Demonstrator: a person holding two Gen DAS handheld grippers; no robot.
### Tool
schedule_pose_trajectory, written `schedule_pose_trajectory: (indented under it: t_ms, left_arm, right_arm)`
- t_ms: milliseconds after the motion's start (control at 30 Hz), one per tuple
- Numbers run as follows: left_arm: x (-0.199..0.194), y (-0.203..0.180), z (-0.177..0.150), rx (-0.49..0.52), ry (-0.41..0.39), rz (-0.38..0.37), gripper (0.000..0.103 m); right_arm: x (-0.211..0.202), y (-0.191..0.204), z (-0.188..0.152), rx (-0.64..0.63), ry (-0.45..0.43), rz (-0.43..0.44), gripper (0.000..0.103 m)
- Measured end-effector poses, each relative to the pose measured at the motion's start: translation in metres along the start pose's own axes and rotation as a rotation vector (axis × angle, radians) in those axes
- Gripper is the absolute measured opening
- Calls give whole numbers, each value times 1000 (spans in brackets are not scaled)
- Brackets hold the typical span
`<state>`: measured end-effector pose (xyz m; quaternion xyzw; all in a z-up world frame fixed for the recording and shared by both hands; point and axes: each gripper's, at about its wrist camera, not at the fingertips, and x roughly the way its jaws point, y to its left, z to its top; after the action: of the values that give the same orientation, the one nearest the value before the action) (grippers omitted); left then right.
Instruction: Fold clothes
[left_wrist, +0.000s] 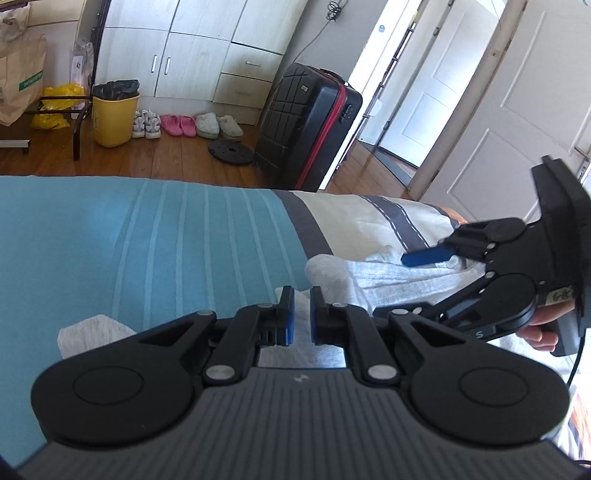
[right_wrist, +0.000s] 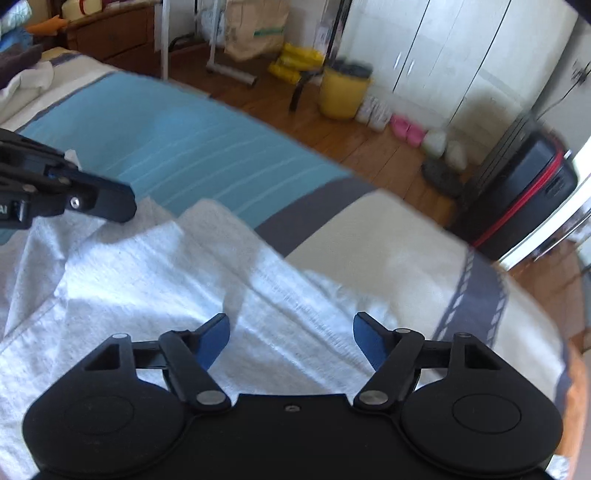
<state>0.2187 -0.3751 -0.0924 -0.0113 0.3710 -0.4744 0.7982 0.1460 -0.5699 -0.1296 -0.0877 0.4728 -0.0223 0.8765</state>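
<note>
A white, lightly flecked garment (right_wrist: 147, 266) lies spread on the bed, its far edge folded over. In the left wrist view the garment (left_wrist: 340, 273) runs to the right, and a loose piece (left_wrist: 85, 332) sticks out at the left. My left gripper (left_wrist: 302, 317) is low over it, pads nearly together with white cloth pinched in the narrow gap. In the right wrist view the left gripper (right_wrist: 122, 206) sits at the garment's far left edge. My right gripper (right_wrist: 291, 321) stands wide open just above the cloth with nothing between its pads. The left wrist view shows the right gripper (left_wrist: 402, 284) and the hand (left_wrist: 539, 328) holding it.
The bed cover (left_wrist: 147, 240) is teal with pale stripes, then grey and cream bands toward the right. Beyond the bed edge is wooden floor with a black suitcase (left_wrist: 306, 122), a yellow bin (left_wrist: 112, 118), shoes (left_wrist: 184, 125), a white wardrobe (left_wrist: 192, 48) and an open door (left_wrist: 498, 122).
</note>
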Motion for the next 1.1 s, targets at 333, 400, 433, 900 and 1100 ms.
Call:
schedule_pose_trajectory:
  t_ms: [333, 400, 433, 900, 1100]
  left_arm:
    - [14, 15, -1, -116, 123, 137, 33]
    - [12, 14, 1, -112, 126, 139, 34]
    - [13, 15, 2, -116, 126, 139, 34]
    - [1, 10, 10, -103, 67, -50, 32]
    - [6, -41, 7, 217, 30, -100, 31]
  right_arm:
    - [4, 0, -9, 46, 38, 21, 85]
    - [2, 1, -10, 40, 44, 39, 83]
    - [1, 1, -13, 36, 46, 46, 83]
    - [15, -28, -13, 88, 47, 147, 87]
    - [6, -30, -14, -30, 69, 187, 44]
